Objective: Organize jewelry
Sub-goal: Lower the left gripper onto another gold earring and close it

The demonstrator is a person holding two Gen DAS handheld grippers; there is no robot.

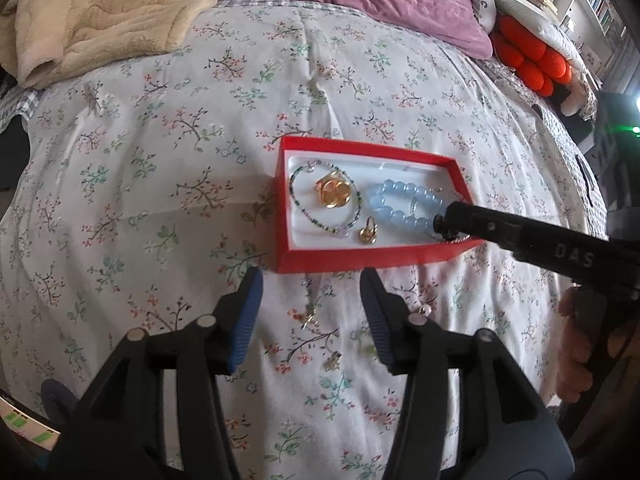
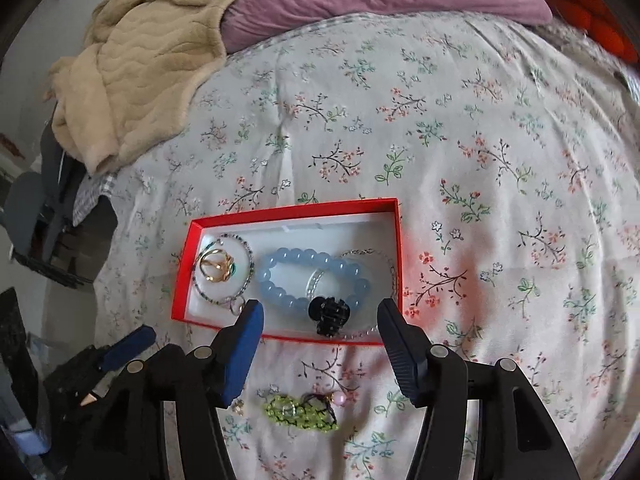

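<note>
Left gripper point(image 1: 310, 280): fingers spread wide, holding nothing, low centre of frame over the bedspread point(image 1: 160, 160), just short of the red box point(image 1: 360, 258). Right gripper point(image 2: 320, 312): fingers also wide apart, empty, at the box's near edge.

Box, mid-frame on the bed, holds: blue bracelet point(image 2: 312, 276), thin beaded bracelet point(image 1: 324, 204), gold rings point(image 1: 334, 194), clear bracelet point(image 2: 390, 276), black clip point(image 2: 330, 314).

On the bedspread, bottom centre of the right view: green bracelet point(image 2: 300, 414). Upper left: beige blanket point(image 2: 140, 60).
</note>
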